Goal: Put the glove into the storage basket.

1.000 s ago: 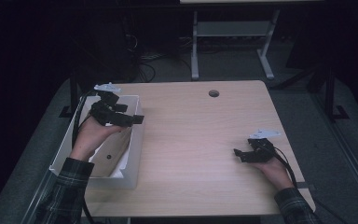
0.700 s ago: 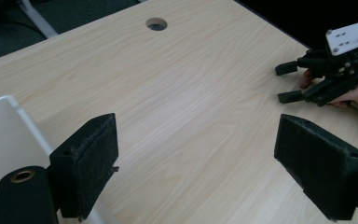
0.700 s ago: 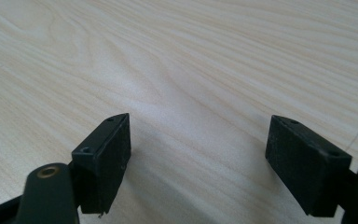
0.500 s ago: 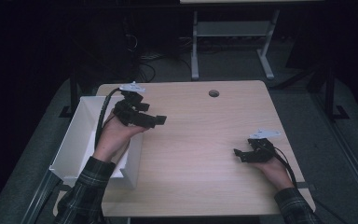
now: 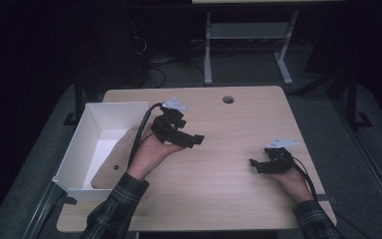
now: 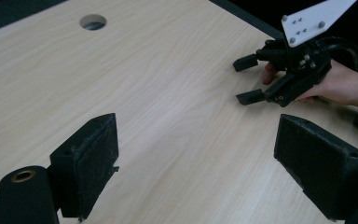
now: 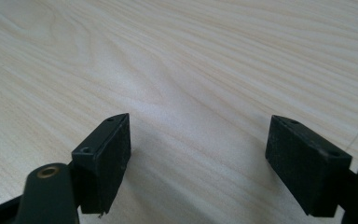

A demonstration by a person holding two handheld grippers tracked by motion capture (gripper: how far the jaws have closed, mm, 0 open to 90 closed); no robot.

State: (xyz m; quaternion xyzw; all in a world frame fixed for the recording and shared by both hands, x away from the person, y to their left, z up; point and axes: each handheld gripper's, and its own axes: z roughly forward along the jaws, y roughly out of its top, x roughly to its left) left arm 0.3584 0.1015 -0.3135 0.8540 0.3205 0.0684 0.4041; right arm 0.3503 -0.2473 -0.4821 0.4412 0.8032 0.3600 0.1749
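My left gripper [image 5: 191,134] hangs open above the light wooden table [image 5: 229,189], left of its middle and just right of a white box [image 5: 74,160]. In the left gripper view its jaws [image 6: 200,172] stand wide apart with only bare tabletop between them. Near the right edge of the table my right gripper [image 5: 256,166] rests low, also open and pointing left. The left gripper view catches this right gripper [image 6: 245,79] from the front, a hand behind it. In its own view the right gripper [image 7: 198,158] has nothing between its pads.
The white box sits at the table's left edge, and a tan flat piece [image 5: 110,168] with a small dark hole lies in it. A round cable hole [image 5: 228,99] is at the far middle of the table. White desk legs [image 5: 208,55] stand on the floor beyond.
My left gripper has moved right, from over the white box to over the table. The right gripper has stayed where it was.
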